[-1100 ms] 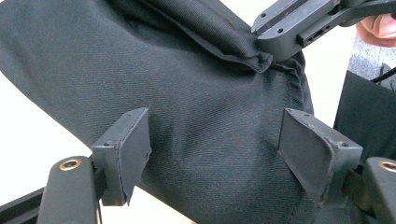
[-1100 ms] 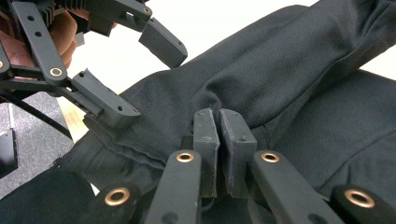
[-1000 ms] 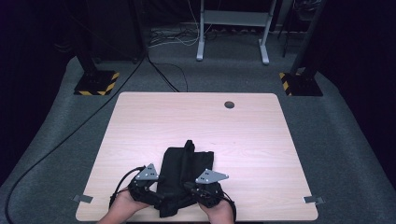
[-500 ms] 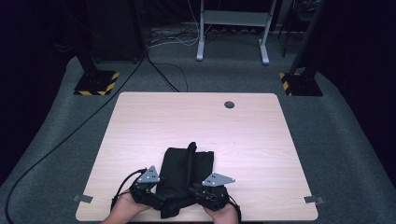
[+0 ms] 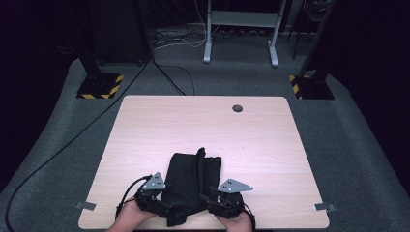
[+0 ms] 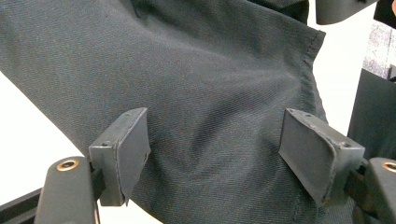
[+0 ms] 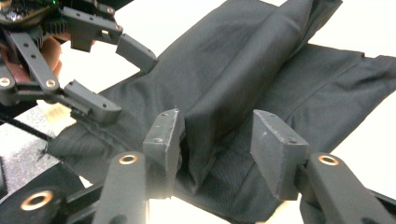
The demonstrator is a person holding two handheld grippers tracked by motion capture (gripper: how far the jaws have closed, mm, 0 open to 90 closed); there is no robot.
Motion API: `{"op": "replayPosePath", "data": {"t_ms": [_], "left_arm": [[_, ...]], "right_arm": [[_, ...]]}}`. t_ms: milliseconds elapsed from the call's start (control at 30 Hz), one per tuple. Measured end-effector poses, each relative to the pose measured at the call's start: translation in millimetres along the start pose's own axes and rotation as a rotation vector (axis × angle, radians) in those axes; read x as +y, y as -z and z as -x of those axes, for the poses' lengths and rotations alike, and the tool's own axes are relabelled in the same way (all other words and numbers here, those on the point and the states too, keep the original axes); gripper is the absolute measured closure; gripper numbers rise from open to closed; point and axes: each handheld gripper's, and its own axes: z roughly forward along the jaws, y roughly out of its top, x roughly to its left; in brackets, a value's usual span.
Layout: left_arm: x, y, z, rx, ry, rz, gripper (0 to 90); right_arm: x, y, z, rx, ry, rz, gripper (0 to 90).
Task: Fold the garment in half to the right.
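Note:
A black cloth (image 5: 191,176) lies folded near the front edge of the wooden table (image 5: 203,125), with a raised ridge along its middle. My left gripper (image 5: 163,205) is at the cloth's left near corner. In the left gripper view its jaws stand wide over the cloth (image 6: 201,70), and the pads (image 6: 128,147) do not press it, so the left gripper (image 6: 219,154) is open. My right gripper (image 5: 212,203) is at the right near corner. Its jaws have just been opening. In the right gripper view a fold of the cloth (image 7: 233,93) stands loose inside the right gripper (image 7: 215,128).
A round hole (image 5: 237,108) is in the table's far side. Tape marks (image 5: 84,205) sit at its near corners. On the floor are a cable (image 5: 58,150), two stands with striped bases (image 5: 99,86) and a grey desk frame (image 5: 239,29).
My right gripper has shifted a little to the right and toward the table's near edge. The left gripper and the cloth have kept their places.

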Motion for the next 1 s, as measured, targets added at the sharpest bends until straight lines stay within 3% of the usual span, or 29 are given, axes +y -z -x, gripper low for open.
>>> {"op": "replayPosePath", "data": {"t_ms": [267, 533, 733, 1000], "left_arm": [[-1.2, 0.2, -0.3, 0.0, 0.001, 0.008, 24.0], [-2.2, 0.4, -0.1, 0.003, 0.001, 0.013, 23.7], [-6.4, 0.1, -0.4, 0.012, 0.009, 0.02, 22.8], [-8.3, -1.3, -0.4, 0.016, 0.007, 0.022, 22.1]], "right_arm": [[13.5, -10.7, -2.6, -0.031, 0.045, 0.004, 42.1], [21.4, -31.9, 5.6, -0.08, 0.07, -0.04, 34.6], [15.5, -42.5, 13.5, -0.104, 0.075, -0.083, 34.4], [6.1, -47.4, 26.1, -0.133, 0.039, -0.117, 34.2]]}}
